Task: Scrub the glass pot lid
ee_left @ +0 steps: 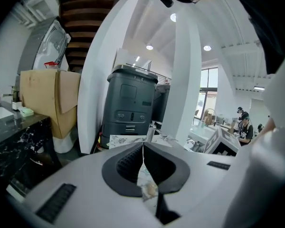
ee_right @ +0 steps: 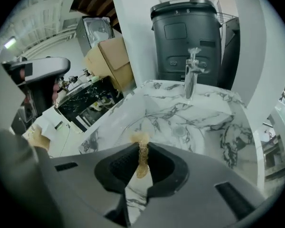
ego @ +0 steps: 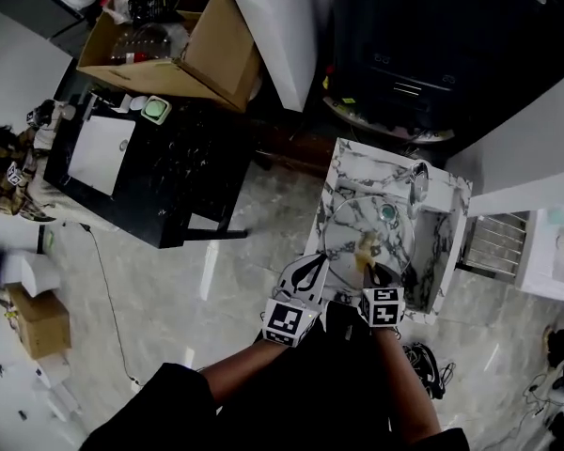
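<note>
The glass pot lid (ego: 367,232) lies on the marble counter (ego: 348,163) beside the sink; in the right gripper view it shows as a clear disc (ee_right: 180,127) with a small knob. My left gripper (ego: 317,269) is at the lid's near-left rim, and its jaws (ee_left: 143,148) are shut on that thin glass edge. A tan scrub pad (ee_right: 141,151) is clamped in my right gripper (ee_right: 142,161), which is shut on it. In the head view the pad (ego: 367,247) rests on the lid's near part, in front of the right gripper (ego: 370,269).
A chrome faucet (ee_right: 192,75) stands at the counter's far edge, with the sink basin (ego: 439,252) to the right. A dark bin (ee_right: 185,37) is behind the counter. A black table (ego: 150,172) and a cardboard box (ego: 169,50) are to the left. People (ee_left: 244,125) stand far off.
</note>
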The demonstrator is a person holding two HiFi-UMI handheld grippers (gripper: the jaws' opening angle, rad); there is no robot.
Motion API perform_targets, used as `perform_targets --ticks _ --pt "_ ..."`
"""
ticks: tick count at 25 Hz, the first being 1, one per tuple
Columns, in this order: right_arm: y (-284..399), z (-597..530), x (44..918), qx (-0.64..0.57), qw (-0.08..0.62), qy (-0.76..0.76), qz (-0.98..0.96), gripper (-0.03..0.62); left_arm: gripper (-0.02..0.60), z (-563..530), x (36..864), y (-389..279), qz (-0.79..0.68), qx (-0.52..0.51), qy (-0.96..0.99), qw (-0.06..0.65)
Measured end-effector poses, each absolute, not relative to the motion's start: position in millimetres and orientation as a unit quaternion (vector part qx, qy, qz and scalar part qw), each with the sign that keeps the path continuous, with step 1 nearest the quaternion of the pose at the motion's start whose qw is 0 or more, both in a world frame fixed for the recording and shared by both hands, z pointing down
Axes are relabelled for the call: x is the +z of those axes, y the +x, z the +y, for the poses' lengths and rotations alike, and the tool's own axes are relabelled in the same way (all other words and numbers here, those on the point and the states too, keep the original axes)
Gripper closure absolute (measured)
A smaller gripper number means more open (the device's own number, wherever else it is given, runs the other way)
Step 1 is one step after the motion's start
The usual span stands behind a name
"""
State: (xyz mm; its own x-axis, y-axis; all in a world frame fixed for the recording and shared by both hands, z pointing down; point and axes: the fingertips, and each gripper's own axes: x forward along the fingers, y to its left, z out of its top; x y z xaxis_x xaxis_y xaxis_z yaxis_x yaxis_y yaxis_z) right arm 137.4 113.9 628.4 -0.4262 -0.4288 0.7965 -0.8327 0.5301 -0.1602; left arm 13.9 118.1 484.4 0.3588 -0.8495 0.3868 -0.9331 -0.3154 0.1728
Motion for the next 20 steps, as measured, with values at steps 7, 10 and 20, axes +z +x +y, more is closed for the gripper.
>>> perform_targets --ticks 7,10,20 --pt "130 113 673 0.301 0.418 0.354 -0.781 0.531 0.563 96 497 15 -0.532 0.117 0.819 0.183" --pt "130 114 688 0.304 0.445 0.339 -0.771 0.531 0.563 90 501 8 -0.536 0.121 0.814 0.188" --pt "120 125 720 0.321 0.485 0.308 -0.753 0.531 0.563 86 512 -6 -0.518 0.135 0.818 0.208"
